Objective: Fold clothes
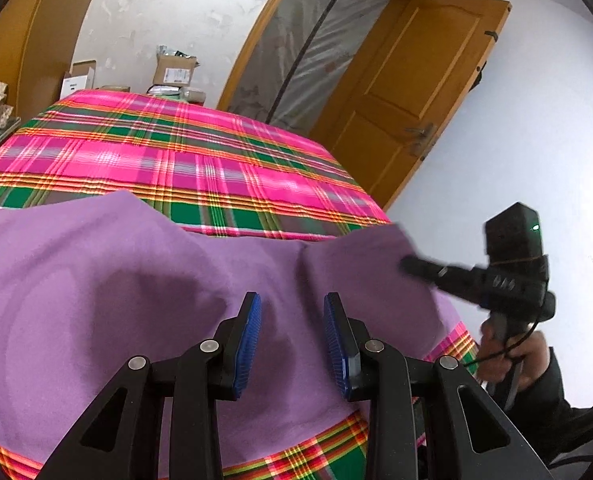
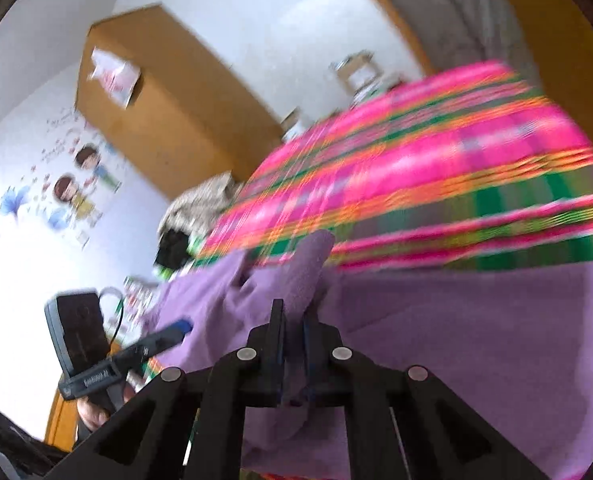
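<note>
A purple garment [image 1: 116, 280] lies spread over the near part of the bed. My left gripper [image 1: 292, 300] hovers over its middle, open, blue pads apart, nothing pinched between them. In the left wrist view my right gripper [image 1: 410, 266] reaches in from the right, its tip at the garment's right corner. In the blurred right wrist view the right gripper [image 2: 294, 314] is shut on a raised fold of the purple garment [image 2: 476, 340], which sticks up between the pads. The left gripper [image 2: 172, 330] shows at the lower left there, held by a hand.
A pink, green and orange plaid sheet [image 1: 176, 152] covers the bed. Behind it stand cardboard boxes [image 1: 174, 72] against the wall. An open wooden door [image 1: 416, 92] is at the right. A wooden wardrobe [image 2: 164, 128] and a pile of clothes [image 2: 200, 204] lie beyond the bed's left side.
</note>
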Motion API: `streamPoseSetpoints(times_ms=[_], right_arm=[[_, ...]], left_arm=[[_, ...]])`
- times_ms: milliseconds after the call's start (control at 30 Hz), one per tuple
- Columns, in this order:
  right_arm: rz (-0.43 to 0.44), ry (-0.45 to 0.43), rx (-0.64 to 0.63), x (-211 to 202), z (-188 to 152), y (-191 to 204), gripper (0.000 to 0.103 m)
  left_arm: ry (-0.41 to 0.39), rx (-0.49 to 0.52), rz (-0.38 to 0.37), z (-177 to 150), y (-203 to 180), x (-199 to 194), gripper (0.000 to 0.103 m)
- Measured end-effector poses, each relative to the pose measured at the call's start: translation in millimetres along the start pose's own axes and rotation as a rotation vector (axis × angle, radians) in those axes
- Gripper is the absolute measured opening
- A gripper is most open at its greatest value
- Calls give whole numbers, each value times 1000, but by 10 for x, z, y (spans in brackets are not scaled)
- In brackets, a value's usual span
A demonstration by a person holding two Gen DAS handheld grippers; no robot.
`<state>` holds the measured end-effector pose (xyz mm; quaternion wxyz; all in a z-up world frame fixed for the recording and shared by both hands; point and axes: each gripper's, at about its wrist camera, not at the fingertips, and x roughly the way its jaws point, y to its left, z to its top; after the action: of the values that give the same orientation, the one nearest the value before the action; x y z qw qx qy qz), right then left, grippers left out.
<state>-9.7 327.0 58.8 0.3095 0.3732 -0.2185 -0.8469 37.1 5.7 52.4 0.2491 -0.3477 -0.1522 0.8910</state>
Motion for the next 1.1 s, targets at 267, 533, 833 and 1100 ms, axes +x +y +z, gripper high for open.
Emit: streamPoseSetpoints(times_ms=[267,533,833,1100], right_arm=[[-209,-233,116,-961,53,-524,8],[-350,-319,222,-1391,-120,-952,10],[-516,-233,350,-1335,-338,-1404,34],[-561,-213,162,-1151,-82,-922,37]], left_arm=[[32,26,-29,-9,-122,121,34],[64,62,-55,-8,-286,254,34],[95,77,-57,-35,-356,354,34],[117,76,-68,-45,-374,462,34]])
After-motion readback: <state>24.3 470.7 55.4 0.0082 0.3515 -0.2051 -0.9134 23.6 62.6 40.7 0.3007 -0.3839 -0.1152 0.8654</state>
